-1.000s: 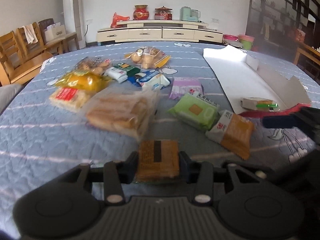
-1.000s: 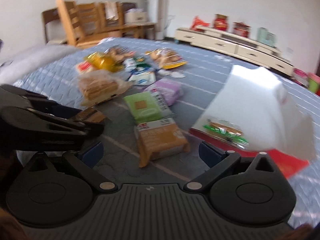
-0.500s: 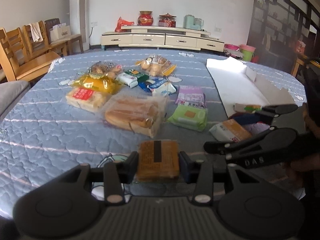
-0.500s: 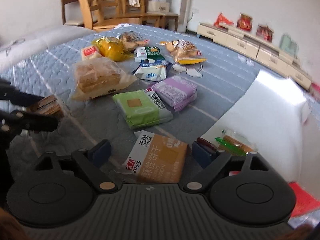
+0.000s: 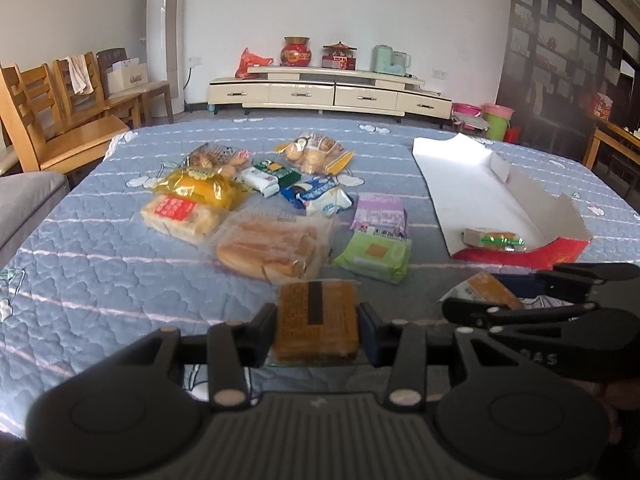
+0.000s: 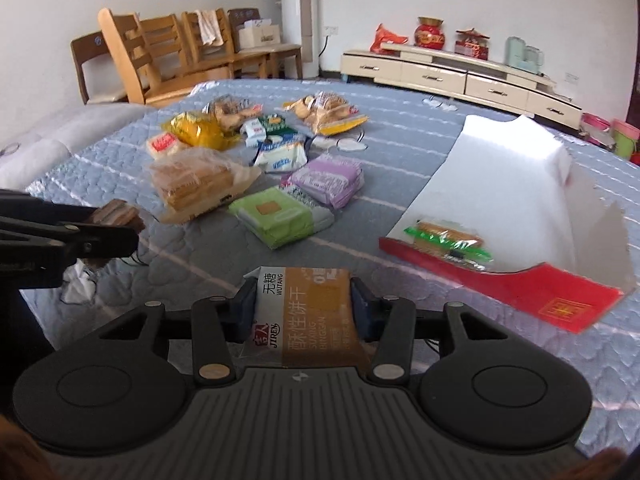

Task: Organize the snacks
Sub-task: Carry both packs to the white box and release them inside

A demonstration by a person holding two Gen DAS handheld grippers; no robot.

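My left gripper (image 5: 318, 330) clamps a brown wafer pack (image 5: 316, 322); my right gripper (image 6: 304, 312), jaws just closed, pinches the orange-and-white biscuit packet (image 6: 308, 312) — both bound, I judge, for the open red-and-white carton (image 6: 520, 292).

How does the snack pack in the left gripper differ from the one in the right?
The left gripper holds a clear-wrapped brown biscuit pack with a dark stripe; the right gripper holds an opaque white-and-tan printed biscuit pack, which is longer. Both are flat, clamped at their sides.
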